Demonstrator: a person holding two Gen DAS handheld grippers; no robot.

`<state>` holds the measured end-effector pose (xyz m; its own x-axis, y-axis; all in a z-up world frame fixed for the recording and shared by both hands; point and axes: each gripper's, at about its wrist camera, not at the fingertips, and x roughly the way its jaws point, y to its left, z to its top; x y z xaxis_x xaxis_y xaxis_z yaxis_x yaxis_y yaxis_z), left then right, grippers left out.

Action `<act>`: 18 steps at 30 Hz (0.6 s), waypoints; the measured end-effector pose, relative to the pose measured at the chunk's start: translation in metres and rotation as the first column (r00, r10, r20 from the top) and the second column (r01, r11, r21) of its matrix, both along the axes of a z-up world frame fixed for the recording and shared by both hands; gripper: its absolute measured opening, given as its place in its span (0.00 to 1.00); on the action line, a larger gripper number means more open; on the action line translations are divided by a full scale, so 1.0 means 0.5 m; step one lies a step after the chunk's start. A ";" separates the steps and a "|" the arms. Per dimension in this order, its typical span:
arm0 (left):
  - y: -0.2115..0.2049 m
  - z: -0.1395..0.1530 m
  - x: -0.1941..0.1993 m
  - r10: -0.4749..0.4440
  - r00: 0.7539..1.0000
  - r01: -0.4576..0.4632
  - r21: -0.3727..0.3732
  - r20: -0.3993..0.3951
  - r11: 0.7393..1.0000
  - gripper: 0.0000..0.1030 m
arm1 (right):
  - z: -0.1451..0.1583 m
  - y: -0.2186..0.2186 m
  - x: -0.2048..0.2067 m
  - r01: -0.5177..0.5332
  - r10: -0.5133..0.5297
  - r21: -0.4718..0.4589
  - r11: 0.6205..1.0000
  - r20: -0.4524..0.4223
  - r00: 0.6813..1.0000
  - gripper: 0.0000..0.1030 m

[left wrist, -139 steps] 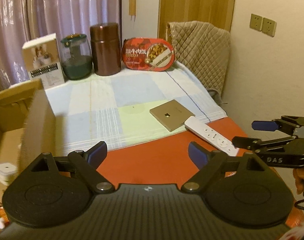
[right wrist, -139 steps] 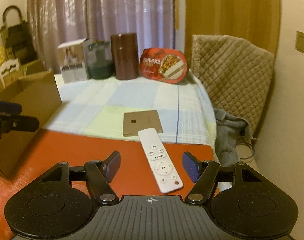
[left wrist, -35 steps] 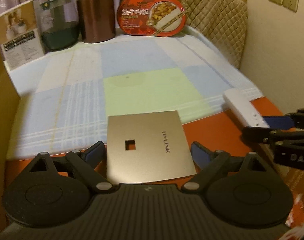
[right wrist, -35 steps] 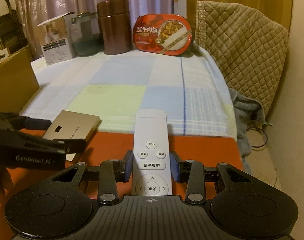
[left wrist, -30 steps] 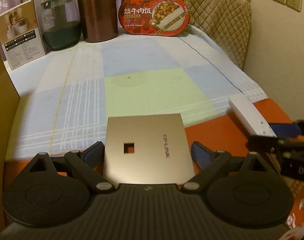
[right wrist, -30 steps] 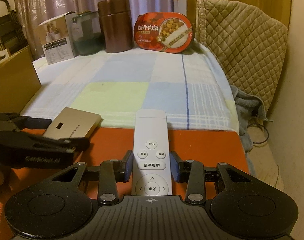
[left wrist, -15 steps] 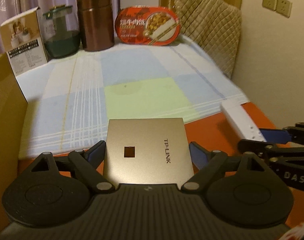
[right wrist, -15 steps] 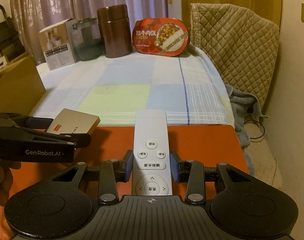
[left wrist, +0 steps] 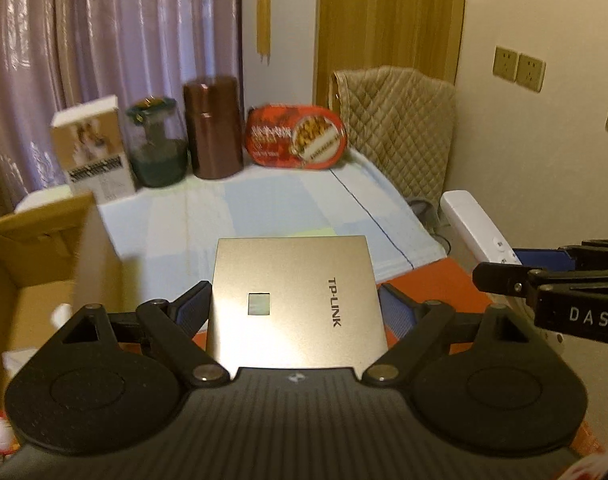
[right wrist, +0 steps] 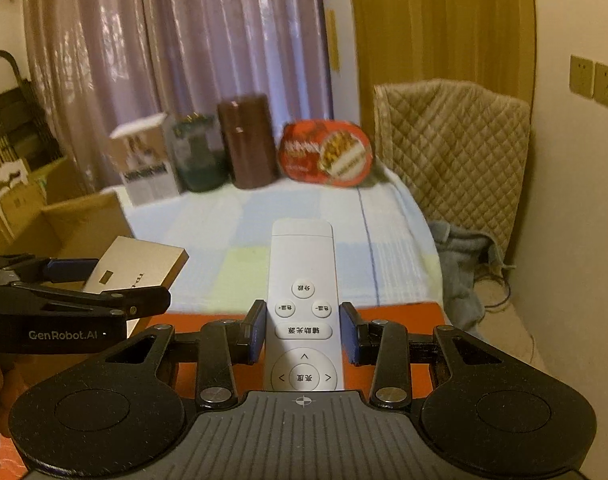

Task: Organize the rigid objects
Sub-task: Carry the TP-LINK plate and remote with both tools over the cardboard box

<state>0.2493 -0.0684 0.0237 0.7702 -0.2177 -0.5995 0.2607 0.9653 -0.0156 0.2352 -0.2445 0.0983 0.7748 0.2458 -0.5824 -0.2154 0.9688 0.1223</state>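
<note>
A flat, square, gold-coloured TP-LINK box (left wrist: pixel 293 304) with a small square cut-out sits gripped between the jaws of the left gripper (left wrist: pixel 293 312), the blue pads pressed against its two side edges, jaws spread wide to take its width; they closed in a little just now. The box is lifted clear above the orange tabletop (left wrist: pixel 432 284). To its right, the right gripper (right wrist: pixel 304 332) pinches a slim white remote control (right wrist: pixel 303 292) at its waist, jaws narrow, the remote's far end sticking out past the pads. Ahead of both jaws lies a pale checked cloth (right wrist: pixel 304 208); at its far edge stand a white printed carton (left wrist: pixel 93 152), a dark green glass jar (left wrist: pixel 155 144), a brown cylindrical canister (left wrist: pixel 213 126) and a red oval food tray (left wrist: pixel 295 136). Left of the left jaws an open cardboard box (left wrist: pixel 43 248) stands.
</note>
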 end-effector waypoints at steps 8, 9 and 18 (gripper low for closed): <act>0.098 0.082 -0.085 0.032 0.998 -0.032 -0.012 0.048 0.999 0.83 | 0.079 0.094 -0.077 -0.055 0.055 0.011 0.998 0.034 0.998 0.34; 0.111 0.090 -0.094 0.037 0.998 -0.037 -0.012 0.053 0.999 0.83 | 0.085 0.103 -0.084 -0.063 0.063 0.015 0.998 0.038 0.997 0.34; 0.244 0.140 -0.150 0.103 0.991 -0.102 -0.007 0.082 0.995 0.83 | 0.124 0.229 -0.121 -0.152 0.150 0.017 0.988 0.069 0.986 0.34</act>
